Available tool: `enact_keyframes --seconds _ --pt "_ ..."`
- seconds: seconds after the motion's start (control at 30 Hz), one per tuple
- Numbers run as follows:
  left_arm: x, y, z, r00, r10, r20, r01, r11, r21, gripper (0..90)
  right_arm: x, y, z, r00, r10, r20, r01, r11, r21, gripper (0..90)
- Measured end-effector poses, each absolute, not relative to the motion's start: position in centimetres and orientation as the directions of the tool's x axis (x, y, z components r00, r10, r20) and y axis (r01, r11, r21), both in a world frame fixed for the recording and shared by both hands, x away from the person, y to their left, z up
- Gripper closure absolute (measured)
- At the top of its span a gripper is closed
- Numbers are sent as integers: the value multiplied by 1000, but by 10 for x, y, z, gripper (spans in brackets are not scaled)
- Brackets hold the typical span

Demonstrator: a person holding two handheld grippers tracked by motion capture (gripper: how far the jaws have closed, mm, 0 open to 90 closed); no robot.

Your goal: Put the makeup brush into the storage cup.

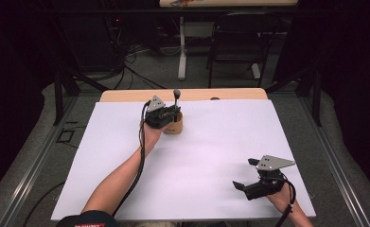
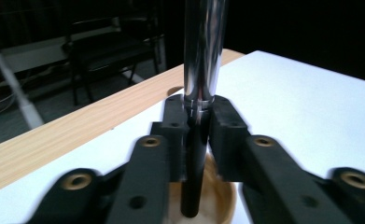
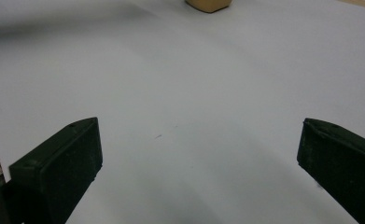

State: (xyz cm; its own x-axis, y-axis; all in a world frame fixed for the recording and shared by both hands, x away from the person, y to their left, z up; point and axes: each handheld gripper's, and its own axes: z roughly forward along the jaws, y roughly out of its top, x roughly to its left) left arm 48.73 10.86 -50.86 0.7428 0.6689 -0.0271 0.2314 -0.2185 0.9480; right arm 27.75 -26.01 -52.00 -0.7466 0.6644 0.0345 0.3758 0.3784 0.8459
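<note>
A: Where's the tool [image 2: 203, 51]?
B: Upright in the wooden cup [image 1: 175, 124], far side of the sheet [image 1: 211, 156]. Left gripper [image 2: 199, 122] is clamped on its shaft.
A: Right gripper [image 3: 199, 154]?
B: Jaws wide apart, empty, near edge.

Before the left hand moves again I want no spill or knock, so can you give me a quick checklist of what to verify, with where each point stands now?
1. Left tongs closed on the metal tool: ok, the pads flank its black lower shaft with no visible gap.
2. Tool standing upright in the wooden holder: ok in both views.
3. Tool's lower end inside the holder: ok, it dips into the opening.
4. Holder steady on the white sheet: cannot tell, nothing braces it.
5. Right tongs out of the way: ok, open, near the sheet's front right corner.
6. Left cable clear of the holder: ok, it trails along the forearm.
</note>
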Motion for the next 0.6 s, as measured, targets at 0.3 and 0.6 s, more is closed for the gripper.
enact_keyframes --seconds 0.3,0.6 --pt "479 112 -496 777 630 -2 209 -255 944 165 277 -260 -520 -751 659 33 372 381 847 0" --pt "459 116 -482 802 595 49 180 -318 931 73 277 -260 -519 -748 662 32 373 381 846 0"
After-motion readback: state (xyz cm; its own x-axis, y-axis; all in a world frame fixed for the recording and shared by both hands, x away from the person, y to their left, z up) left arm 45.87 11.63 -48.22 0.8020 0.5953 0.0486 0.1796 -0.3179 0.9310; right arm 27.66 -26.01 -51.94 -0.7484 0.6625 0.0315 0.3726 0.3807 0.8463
